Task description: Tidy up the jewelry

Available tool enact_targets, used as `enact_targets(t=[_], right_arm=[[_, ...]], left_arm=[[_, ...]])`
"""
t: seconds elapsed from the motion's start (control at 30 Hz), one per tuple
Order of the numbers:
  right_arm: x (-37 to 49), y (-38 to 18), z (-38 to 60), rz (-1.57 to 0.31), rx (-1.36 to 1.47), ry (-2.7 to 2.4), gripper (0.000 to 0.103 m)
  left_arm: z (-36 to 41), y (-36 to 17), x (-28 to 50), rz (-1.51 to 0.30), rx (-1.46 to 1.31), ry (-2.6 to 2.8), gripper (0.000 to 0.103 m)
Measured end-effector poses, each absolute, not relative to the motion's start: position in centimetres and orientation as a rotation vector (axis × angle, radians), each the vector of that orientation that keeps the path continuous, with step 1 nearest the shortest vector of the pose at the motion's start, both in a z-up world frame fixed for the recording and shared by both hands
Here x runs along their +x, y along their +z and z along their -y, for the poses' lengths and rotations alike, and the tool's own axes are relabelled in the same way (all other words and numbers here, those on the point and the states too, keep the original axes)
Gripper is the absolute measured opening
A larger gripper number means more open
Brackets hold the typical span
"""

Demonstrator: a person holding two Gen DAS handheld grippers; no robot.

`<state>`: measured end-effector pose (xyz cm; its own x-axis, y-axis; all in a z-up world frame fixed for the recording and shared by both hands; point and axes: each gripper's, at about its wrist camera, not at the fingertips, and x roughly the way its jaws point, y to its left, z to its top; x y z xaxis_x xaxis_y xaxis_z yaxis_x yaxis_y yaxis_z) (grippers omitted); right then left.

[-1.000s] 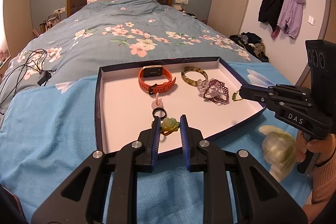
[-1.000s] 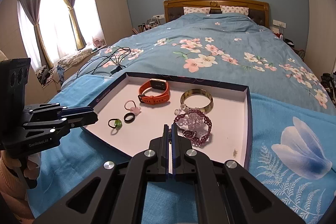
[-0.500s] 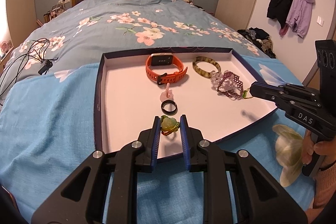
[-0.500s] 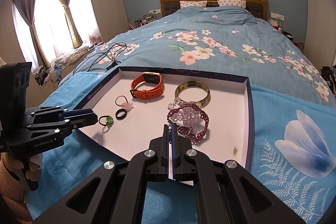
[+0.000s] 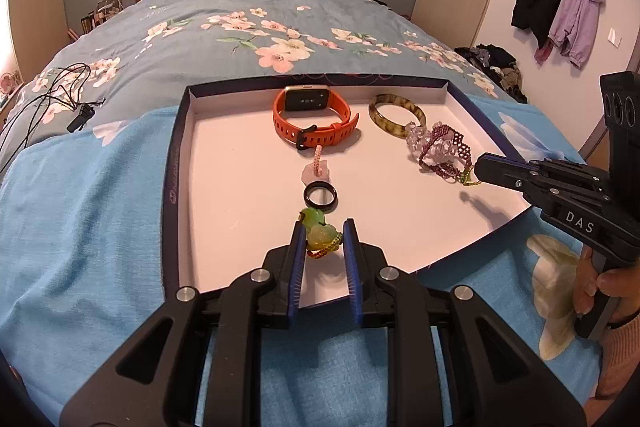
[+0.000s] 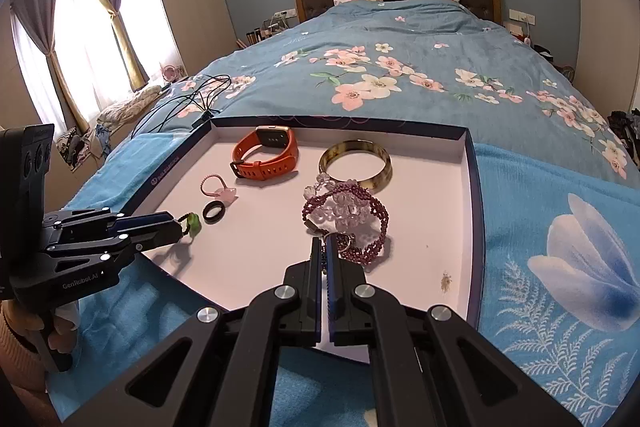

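- A shallow tray point(image 5: 176, 163) with a dark blue rim and a pale pink floor lies on a bright blue cloth point(image 5: 80, 227) spread over the near end of a bed point(image 5: 240, 15).
- The left gripper point(image 5: 323, 241) reaches over the tray's near edge. Its blue-lined jaws are clamped on a green ring point(image 5: 318, 233), a green stone on a beaded band, held just above the tray floor.
- Just beyond that ring, a black ring point(image 5: 320, 195) lies flat in the tray.
- A little farther sits a pink ring point(image 5: 316, 169) with a pale pink stone.
- At the far side of the tray lies an orange watch point(image 5: 314, 117), its strap buckled into a loop.
- To the right of the watch lies a brown mottled bangle point(image 5: 397, 115).
- Nearer than the bangle and touching it is a heap of purple and clear bead bracelets point(image 6: 346, 215).
- The right gripper point(image 6: 323, 251) comes in from the right with its jaws pressed together. A small green beaded piece point(image 5: 466, 179) hangs from its tip beside the heap; in the right wrist view the tip also overlaps the heap, and what exactly is pinched cannot be told.
- A hand point(image 5: 600, 291) holds the right gripper's handle at the right edge.
- Black cables point(image 5: 48, 99) lie on the flowered bedcover to the left of the tray.
- Jackets point(image 5: 560, 7) hang on a far right wall.
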<state>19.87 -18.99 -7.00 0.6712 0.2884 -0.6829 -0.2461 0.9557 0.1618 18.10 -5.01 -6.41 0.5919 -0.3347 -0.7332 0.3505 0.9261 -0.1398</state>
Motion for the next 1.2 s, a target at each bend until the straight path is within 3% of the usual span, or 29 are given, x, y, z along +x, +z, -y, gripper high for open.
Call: enact_targets(t=[0.27, 0.47, 0.63, 0.77, 0.8, 0.87, 0.97, 1.1, 1.2], right_arm=[[20.4, -7.6, 19.4, -0.811, 0.077, 0.284, 0.002], [19.7, -7.4, 20.0, -0.801, 0.101, 0.266, 0.012], [18.4, -6.5, 20.2, -0.765, 0.094, 0.250, 0.031], [16.5, -5.5, 19.8, -0.712, 0.087, 0.245, 0.059], [15.9, -5.3, 19.7, -0.703, 0.091, 0.248, 0.061], [15.0, -5.1, 19.5, -0.681, 0.090, 0.240, 0.077], [13.6, -4.8, 19.0, -0.654, 0.065, 0.231, 0.081], [11.9, -4.4, 18.3, -0.606, 0.036, 0.197, 0.096], [10.6, -4.4, 17.9, -0.571, 0.031, 0.175, 0.096]], left_arm=[[5.2, -6.8, 18.4, -0.856, 0.016, -0.395, 0.021], [5.1, -6.1, 17.8, -0.831, 0.012, -0.410, 0.036], [4.3, -4.9, 16.2, -0.780, -0.008, -0.406, 0.051], [3.2, -3.7, 14.7, -0.735, -0.029, -0.396, 0.060], [2.9, -3.4, 14.1, -0.718, -0.028, -0.391, 0.064], [2.2, -2.9, 13.2, -0.698, -0.031, -0.380, 0.075], [1.4, -2.3, 11.3, -0.658, -0.034, -0.363, 0.080], [0.6, -1.6, 8.9, -0.595, -0.034, -0.334, 0.098], [0.3, -1.1, 6.9, -0.540, -0.029, -0.299, 0.098]])
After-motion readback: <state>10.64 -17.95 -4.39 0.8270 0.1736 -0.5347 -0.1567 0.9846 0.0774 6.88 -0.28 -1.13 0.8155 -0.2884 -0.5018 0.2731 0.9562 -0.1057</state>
